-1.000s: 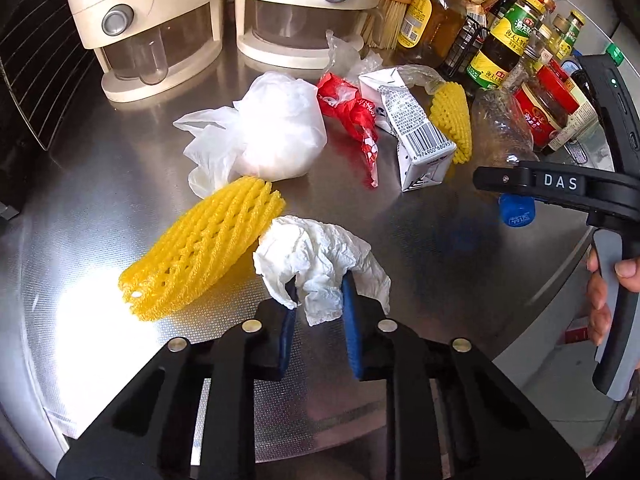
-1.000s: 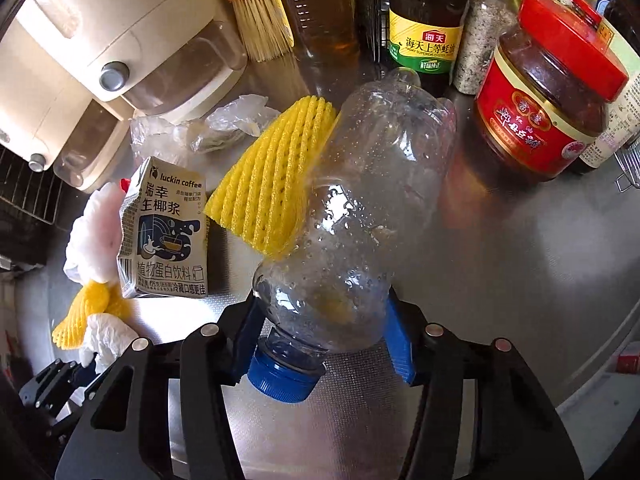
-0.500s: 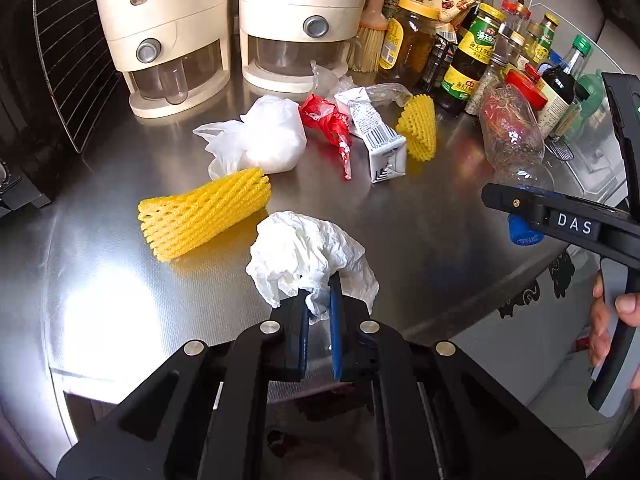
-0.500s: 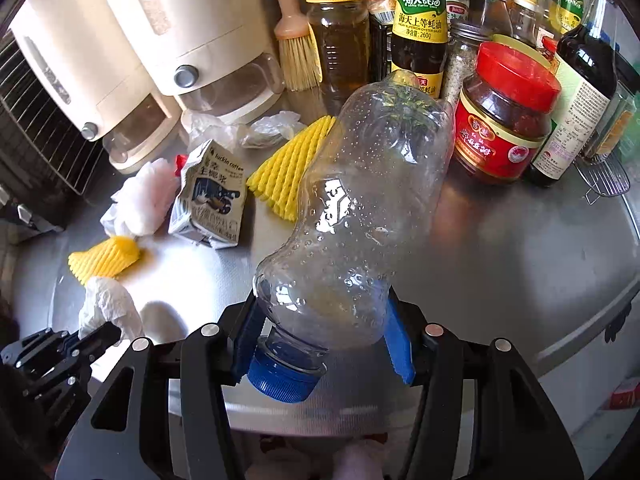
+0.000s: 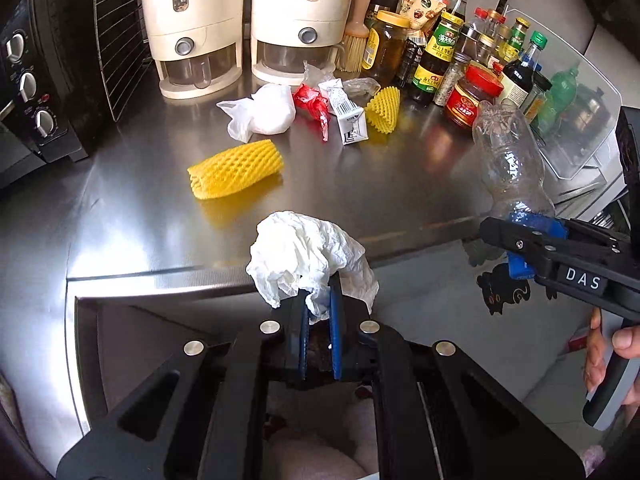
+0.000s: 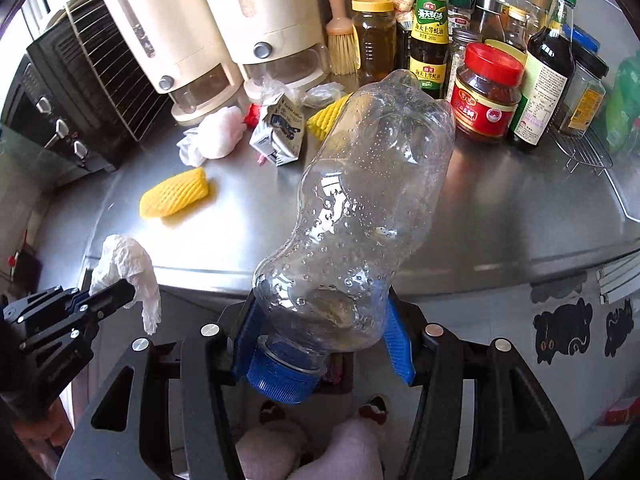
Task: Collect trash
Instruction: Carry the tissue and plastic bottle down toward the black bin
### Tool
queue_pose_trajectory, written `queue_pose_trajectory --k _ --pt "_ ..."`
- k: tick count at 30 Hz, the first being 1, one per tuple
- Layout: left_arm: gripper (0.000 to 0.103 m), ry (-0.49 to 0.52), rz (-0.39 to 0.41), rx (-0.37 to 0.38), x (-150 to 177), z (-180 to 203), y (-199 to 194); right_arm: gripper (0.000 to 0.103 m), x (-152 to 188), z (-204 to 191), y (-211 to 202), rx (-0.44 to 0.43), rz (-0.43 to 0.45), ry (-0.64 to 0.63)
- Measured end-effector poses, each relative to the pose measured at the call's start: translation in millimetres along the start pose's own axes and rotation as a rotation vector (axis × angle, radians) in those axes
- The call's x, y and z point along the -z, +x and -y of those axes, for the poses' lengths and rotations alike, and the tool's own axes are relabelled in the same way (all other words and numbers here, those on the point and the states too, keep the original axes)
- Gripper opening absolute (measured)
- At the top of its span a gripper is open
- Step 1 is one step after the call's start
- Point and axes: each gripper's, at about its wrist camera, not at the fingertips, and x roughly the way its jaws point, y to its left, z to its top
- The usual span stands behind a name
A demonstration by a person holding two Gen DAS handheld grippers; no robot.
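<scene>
My left gripper is shut on a crumpled white tissue, held past the counter's front edge. It also shows in the right wrist view. My right gripper is shut on a clear plastic bottle with a blue cap, also held off the counter. The bottle shows in the left wrist view too. On the steel counter lie a yellow foam net, a white plastic bag, a red wrapper, a drink carton and a second yellow net.
Two cream dispensers stand at the back. Several sauce bottles and jars crowd the back right. A black oven with a wire rack is at the left. A clear board leans at the right. The floor lies below the counter edge.
Both grippers pulled back and up from the counter, carrying the tissue and the bottle past its front edge. The left jaws closed tighter on the tissue.
</scene>
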Motion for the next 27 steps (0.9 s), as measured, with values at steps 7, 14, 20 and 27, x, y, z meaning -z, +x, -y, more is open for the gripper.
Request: queue_pose_trajectory --k 7,14,20,27 --pt "0.007 -0.012 -0.073 0.023 45 4 -3 0.055 47 -12 -10 -0.053 -0.072 -0.035" --pt "0.007 -0.039 -0.174 0.030 88 -2 19 0.055 98 -16 7 -0.073 -0.196 -0.035" --pt "0.007 -0.046 -0.242 0.037 117 -2 51 0.055 130 -13 38 -0.087 -0.305 -0.016" --pt "0.007 -0.093 -0.320 0.052 140 -12 109 0.055 154 -10 99 -0.073 -0.392 -0.058"
